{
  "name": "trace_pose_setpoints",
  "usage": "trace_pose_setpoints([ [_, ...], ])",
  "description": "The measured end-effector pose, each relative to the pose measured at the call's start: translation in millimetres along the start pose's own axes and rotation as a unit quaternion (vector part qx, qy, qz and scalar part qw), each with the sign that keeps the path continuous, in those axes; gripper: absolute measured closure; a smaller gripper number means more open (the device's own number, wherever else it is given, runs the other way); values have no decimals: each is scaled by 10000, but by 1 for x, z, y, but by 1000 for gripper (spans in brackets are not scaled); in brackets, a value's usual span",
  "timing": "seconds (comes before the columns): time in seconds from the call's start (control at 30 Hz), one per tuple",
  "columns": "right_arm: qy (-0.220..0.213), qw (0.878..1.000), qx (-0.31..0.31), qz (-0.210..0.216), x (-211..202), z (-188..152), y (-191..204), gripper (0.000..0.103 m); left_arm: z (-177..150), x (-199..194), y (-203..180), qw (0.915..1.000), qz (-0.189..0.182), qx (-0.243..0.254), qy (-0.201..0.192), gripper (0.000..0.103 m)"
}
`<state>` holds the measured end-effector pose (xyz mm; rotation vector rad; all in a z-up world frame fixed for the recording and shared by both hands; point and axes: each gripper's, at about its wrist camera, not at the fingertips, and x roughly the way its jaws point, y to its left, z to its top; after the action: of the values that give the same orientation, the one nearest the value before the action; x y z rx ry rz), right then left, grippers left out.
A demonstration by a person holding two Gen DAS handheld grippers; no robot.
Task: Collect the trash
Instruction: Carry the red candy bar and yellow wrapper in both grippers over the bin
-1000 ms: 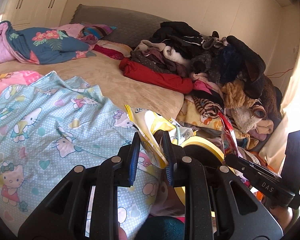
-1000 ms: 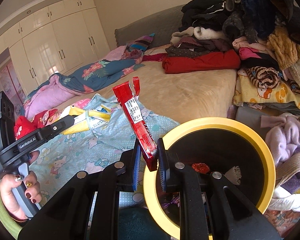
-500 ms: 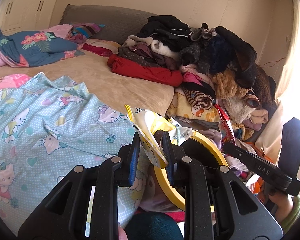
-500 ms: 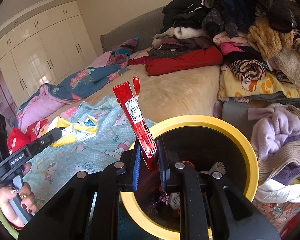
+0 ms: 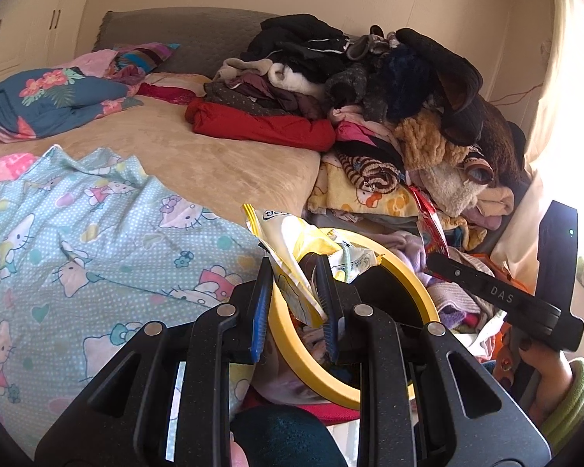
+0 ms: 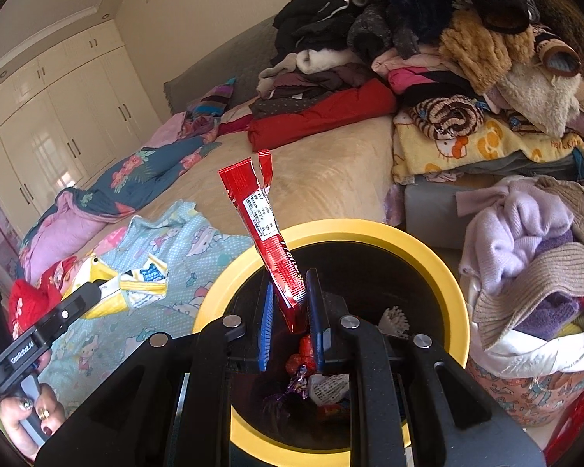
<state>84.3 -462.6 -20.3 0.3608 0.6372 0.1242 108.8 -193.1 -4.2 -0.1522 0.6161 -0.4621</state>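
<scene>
A yellow-rimmed black bin stands beside the bed, with several wrappers inside. My right gripper is over the bin's mouth; its jaws have parted and the red snack wrapper leans loose between them. My left gripper is shut on a crumpled yellow and white wrapper at the bin's near rim. That yellow wrapper also shows in the right wrist view. The right gripper's finger with the red wrapper shows in the left wrist view.
A Hello Kitty sheet covers the bed left of the bin. A tall pile of clothes lies at the bed's far right. A bag stuffed with knitwear stands right of the bin. White wardrobes line the far wall.
Both grippers have moved toward the bin. The right gripper's jaws have opened wider around the red wrapper, now over the bin's mouth. The left gripper has reached the rim.
</scene>
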Motion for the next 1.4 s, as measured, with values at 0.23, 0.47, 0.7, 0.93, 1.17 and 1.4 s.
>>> trace_pose_setpoints([
  [0.23, 69, 9997, 195, -114, 2, -3, -15, 87, -8, 12, -14, 9997, -89, 195, 155, 86],
  [0.47, 142, 9989, 407, -199, 8, -4, -31, 87, -18, 24, -31, 9985, -202, 410, 310, 86],
  [0.7, 209, 9977, 573, -304, 11, -7, -43, 87, -28, 38, -43, 9965, -267, 606, 503, 86],
  [0.93, 315, 9968, 660, -323, 17, -9, -51, 87, -36, 51, -55, 9942, -306, 786, 662, 86],
  [1.17, 422, 9961, 697, -342, 21, -10, -56, 87, -42, 66, -64, 9914, -348, 914, 864, 86],
  [1.4, 581, 9950, 729, -368, 28, -14, -61, 87, -47, 82, -69, 9890, -405, 953, 1054, 86],
])
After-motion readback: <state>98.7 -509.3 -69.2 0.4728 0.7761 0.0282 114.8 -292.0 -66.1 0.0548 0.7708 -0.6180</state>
